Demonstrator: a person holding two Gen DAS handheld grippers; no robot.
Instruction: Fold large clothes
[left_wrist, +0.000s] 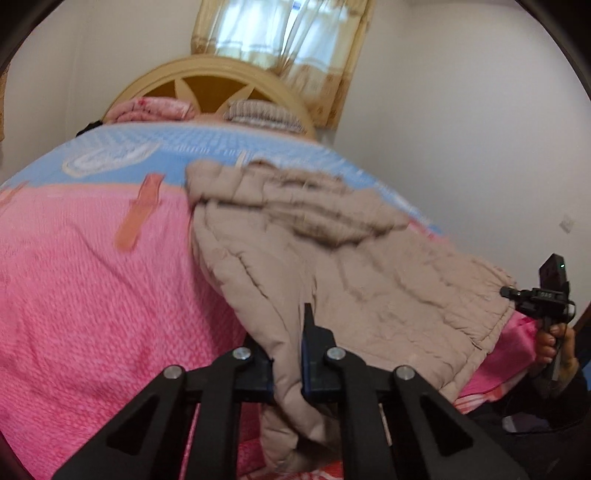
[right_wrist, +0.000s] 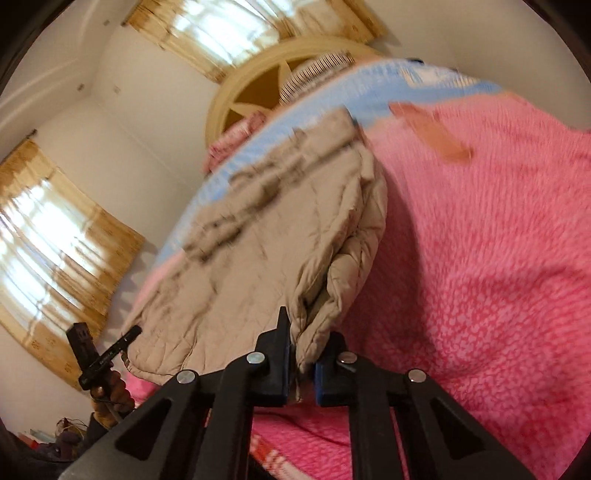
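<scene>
Your left gripper and right gripper each pinched the coat's near edge; the pink blanket lay wide beside it.

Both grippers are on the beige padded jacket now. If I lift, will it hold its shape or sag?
The beige padded jacket will probably sag: it already bunches where the left gripper and right gripper pinch it. The quilted puffiness suggests it is light for its bulk. Its smooth-looking shell may slip, though blur hides details.

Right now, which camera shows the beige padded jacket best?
The left wrist view: the beige padded jacket spreads across the bed with hood and hem visible. The right wrist view shows it foreshortened and more blurred, mostly one folded edge.
</scene>
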